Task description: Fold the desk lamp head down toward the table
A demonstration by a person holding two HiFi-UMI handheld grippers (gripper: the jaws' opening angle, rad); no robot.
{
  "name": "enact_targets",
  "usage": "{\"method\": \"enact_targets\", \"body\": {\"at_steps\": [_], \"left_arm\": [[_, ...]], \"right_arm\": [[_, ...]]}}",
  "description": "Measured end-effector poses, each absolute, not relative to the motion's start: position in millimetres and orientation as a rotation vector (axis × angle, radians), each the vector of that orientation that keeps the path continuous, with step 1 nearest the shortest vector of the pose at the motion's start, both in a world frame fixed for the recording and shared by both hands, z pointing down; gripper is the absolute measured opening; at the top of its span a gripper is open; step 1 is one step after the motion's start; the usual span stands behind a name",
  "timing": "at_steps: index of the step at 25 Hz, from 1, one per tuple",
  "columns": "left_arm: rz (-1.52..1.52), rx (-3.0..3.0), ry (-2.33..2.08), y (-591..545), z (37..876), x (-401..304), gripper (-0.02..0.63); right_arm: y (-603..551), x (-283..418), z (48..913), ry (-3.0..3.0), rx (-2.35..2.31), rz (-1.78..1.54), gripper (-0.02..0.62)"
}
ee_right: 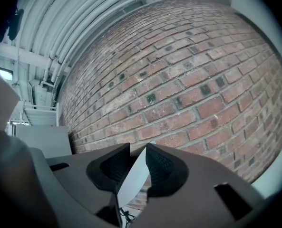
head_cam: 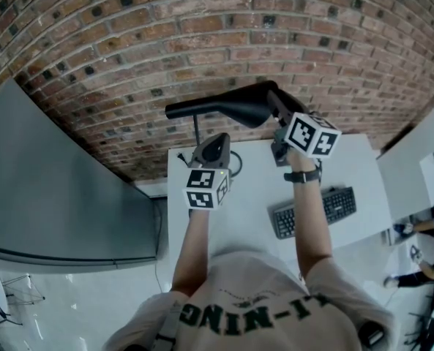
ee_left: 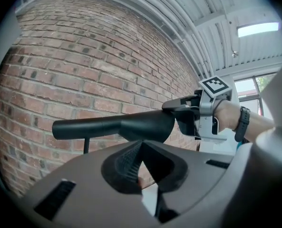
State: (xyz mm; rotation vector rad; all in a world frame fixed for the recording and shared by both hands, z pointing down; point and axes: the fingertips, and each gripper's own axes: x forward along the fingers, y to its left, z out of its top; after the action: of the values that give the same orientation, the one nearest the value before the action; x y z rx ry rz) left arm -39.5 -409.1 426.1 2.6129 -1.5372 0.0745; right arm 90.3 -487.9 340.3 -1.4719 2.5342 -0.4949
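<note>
**A:** Where is the lamp head sitting?

**B:** The lamp head is lying about level on a thin pole, its slim end pointing to my left. The white table is lying below it and the brick wall is standing behind it.

**A:** What are your 2 grippers doing?

**B:** I am holding my right gripper right against the lamp head's wide end, level with it. Its jaws are standing a narrow crack apart. Looking along them, I am seeing only table and wall in the gap, so they are gripping nothing. I am hovering my left gripper lower than the lamp head and nearer to me, apart from it, with its jaw tips meeting on nothing.

**A:** Anything else?

**B:** A keyboard is lying well nearer to me than the lamp head, off to its right.
</note>
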Motion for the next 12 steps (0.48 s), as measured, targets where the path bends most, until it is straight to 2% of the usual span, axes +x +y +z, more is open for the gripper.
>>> {"method": "enact_targets", "body": {"at_steps": [12], "left_arm": [[0.068,2.614,-1.552,-410.4,429.1,-34.9,0.0]], "right_arm": [[-487.5,96.9,366.1,2.55,-1.498,-0.543,0.106]]}}
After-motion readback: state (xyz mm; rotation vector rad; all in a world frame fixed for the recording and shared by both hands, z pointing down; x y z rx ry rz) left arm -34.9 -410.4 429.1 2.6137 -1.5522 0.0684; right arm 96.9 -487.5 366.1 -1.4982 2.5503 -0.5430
